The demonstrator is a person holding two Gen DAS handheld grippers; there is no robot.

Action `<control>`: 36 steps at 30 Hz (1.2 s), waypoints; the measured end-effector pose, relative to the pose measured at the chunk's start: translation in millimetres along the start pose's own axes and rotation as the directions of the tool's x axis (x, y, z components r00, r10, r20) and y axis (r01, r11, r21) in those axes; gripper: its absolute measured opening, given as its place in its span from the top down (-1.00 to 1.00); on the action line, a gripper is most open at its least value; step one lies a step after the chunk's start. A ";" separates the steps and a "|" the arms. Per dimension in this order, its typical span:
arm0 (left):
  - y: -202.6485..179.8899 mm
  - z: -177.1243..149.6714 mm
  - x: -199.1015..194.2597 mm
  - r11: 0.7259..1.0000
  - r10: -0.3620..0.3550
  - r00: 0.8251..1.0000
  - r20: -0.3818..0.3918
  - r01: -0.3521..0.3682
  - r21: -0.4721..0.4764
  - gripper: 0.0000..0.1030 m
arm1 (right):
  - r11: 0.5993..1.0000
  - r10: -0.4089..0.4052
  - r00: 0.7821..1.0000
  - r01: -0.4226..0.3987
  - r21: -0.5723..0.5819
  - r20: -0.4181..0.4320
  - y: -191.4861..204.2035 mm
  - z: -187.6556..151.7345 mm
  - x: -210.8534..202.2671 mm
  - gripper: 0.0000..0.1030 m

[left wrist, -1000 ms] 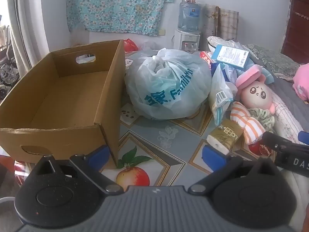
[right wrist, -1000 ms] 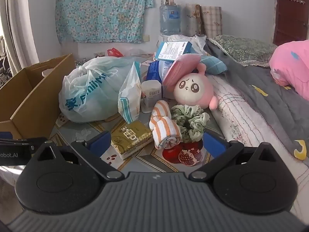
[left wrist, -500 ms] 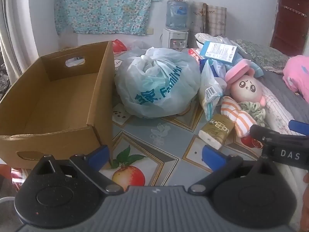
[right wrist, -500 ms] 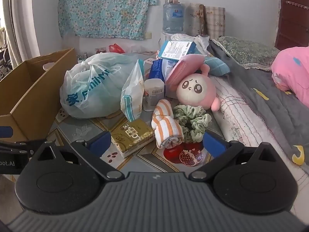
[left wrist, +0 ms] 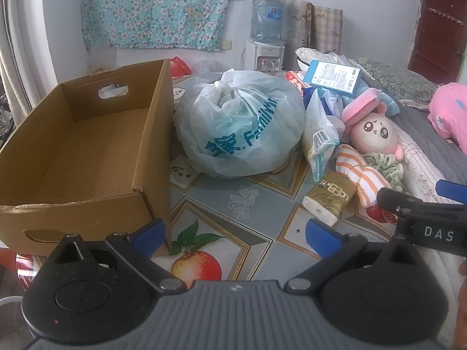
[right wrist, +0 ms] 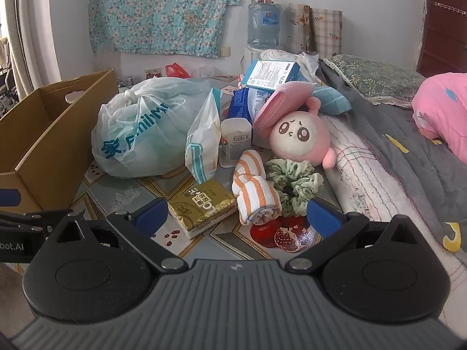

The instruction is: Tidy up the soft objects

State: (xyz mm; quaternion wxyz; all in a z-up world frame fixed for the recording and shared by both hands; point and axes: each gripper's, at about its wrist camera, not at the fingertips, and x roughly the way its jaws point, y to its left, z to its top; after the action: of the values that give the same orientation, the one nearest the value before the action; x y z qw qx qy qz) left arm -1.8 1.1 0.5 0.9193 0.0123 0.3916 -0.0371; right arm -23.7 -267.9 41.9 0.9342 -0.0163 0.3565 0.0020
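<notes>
An empty cardboard box (left wrist: pixel 87 151) stands at the left, also in the right wrist view (right wrist: pixel 43 134). A tied plastic bag (left wrist: pixel 239 125) lies beside it. Right of it lie a pink plush toy (right wrist: pixel 300 137), an orange-striped rolled towel (right wrist: pixel 254 189), a green scrunchie (right wrist: pixel 294 183), a gold tissue pack (right wrist: pixel 201 204) and a small snack bag (right wrist: pixel 204 148). My left gripper (left wrist: pixel 235 234) is open and empty, low over the mat near the box corner. My right gripper (right wrist: pixel 236 217) is open and empty, just short of the towel and tissue pack.
A white jar (right wrist: pixel 235 141), a blue box (right wrist: pixel 270 74) and blue packets (right wrist: pixel 240 103) sit behind the toys. A grey quilt (right wrist: pixel 388 145) and pink pillow (right wrist: pixel 443 113) lie at the right. A water dispenser (left wrist: pixel 265 43) stands by the back wall.
Both grippers have shifted slightly; the left view has swung a little right and the right gripper has edged closer to the towel. Nothing was picked up.
</notes>
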 end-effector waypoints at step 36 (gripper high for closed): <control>5.1 1.9 4.3 1.000 0.009 1.000 -0.018 -0.009 -0.018 -0.99 | 0.999 0.002 1.000 -0.002 -0.036 -0.013 7.8 1.3 4.1 -0.98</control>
State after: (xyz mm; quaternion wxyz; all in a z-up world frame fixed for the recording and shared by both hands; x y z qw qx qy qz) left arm 2.9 5.8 -1.4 0.9159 0.0061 0.4003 -0.0294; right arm -19.9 -260.1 39.9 0.9314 -0.0326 0.3623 0.0092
